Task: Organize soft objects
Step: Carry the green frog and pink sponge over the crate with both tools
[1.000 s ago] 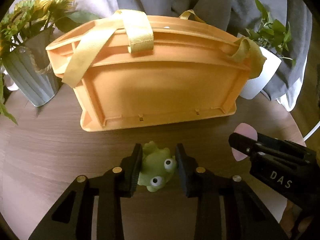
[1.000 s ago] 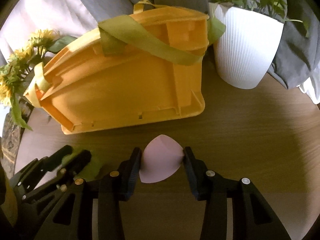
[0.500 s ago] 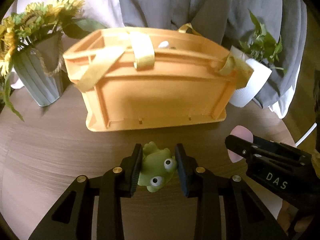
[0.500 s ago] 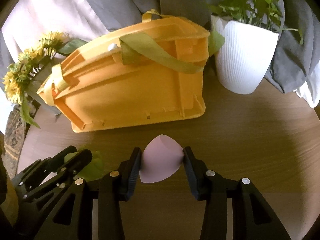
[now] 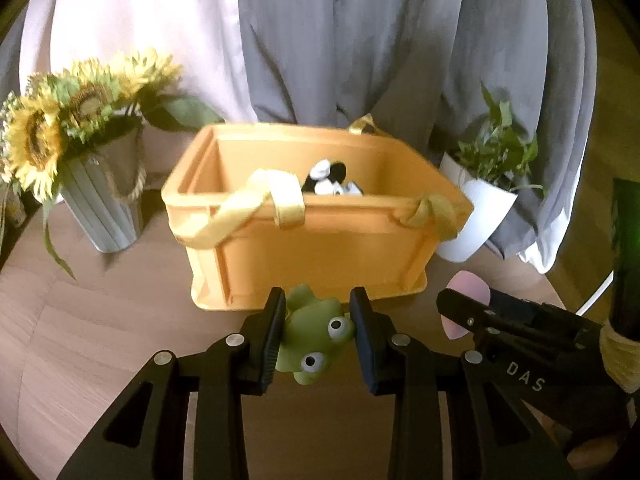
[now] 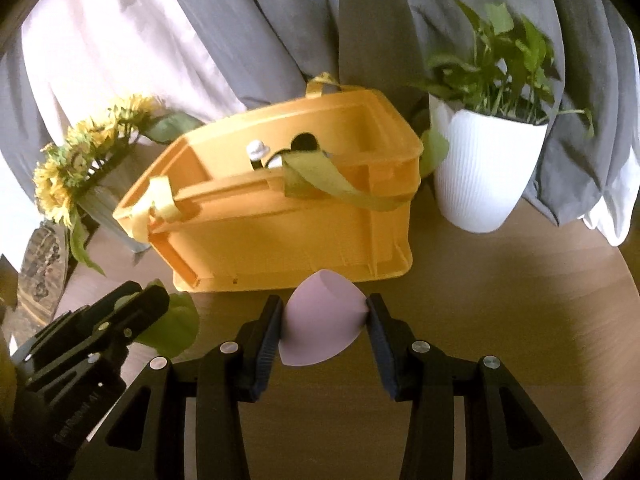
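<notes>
My left gripper is shut on a green soft frog toy with bulging eyes, held above the table in front of the orange basket. My right gripper is shut on a pink soft sponge, held beside the left gripper, just short of the basket. The sponge also shows in the left wrist view. A black and white soft toy lies inside the basket, partly hidden by the rim and a yellow strap.
A grey vase with sunflowers stands left of the basket. A white pot with a green plant stands right of it. Grey and white curtains hang behind. The round wooden table ends at the right.
Both grippers have risen with their toys, so the basket's open top and the toy inside now show. Both grips are unchanged.
</notes>
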Action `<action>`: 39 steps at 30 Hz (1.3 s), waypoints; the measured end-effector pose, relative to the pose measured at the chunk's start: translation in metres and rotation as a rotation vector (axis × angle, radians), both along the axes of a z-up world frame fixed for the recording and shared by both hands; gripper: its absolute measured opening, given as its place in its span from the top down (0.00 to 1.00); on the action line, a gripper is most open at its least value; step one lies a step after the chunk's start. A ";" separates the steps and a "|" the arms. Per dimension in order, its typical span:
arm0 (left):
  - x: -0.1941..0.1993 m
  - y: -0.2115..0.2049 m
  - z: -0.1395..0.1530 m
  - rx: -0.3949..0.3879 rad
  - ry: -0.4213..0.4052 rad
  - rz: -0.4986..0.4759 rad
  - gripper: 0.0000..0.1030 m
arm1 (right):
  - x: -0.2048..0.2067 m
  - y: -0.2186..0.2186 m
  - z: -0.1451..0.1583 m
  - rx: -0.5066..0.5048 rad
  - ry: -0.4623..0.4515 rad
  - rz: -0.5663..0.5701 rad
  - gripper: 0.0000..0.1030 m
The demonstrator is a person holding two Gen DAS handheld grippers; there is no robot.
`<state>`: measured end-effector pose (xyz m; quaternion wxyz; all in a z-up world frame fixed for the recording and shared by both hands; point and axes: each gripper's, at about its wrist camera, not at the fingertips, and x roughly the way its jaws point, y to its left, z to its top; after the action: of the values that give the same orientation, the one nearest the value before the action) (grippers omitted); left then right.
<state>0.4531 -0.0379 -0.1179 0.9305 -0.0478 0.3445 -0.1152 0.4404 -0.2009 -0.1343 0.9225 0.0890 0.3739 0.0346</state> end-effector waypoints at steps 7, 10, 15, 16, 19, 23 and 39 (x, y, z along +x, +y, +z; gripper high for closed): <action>-0.002 0.003 0.024 -0.008 -0.066 0.010 0.68 | -0.002 0.001 0.019 -0.014 -0.063 0.015 0.57; -0.003 0.004 0.034 -0.011 -0.098 0.010 0.68 | -0.003 0.003 0.029 -0.020 -0.096 0.017 0.57; -0.001 0.003 0.048 -0.016 -0.147 0.012 0.68 | -0.002 0.002 0.042 -0.010 -0.137 0.013 0.57; -0.001 0.003 0.050 -0.016 -0.156 0.011 0.68 | -0.001 0.003 0.045 -0.011 -0.146 0.012 0.57; 0.001 0.004 0.058 -0.021 -0.184 0.015 0.68 | 0.001 0.003 0.051 -0.006 -0.166 0.012 0.57; 0.004 0.005 0.068 -0.019 -0.215 0.019 0.68 | 0.002 0.003 0.058 0.000 -0.195 0.016 0.57; 0.027 0.009 0.103 0.006 -0.317 0.040 0.68 | 0.026 0.006 0.093 0.001 -0.302 0.036 0.57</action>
<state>0.4798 -0.0291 -0.0147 0.9754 -0.0330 0.1927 -0.1018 0.4661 -0.1951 -0.0410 0.9675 0.0765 0.2324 0.0642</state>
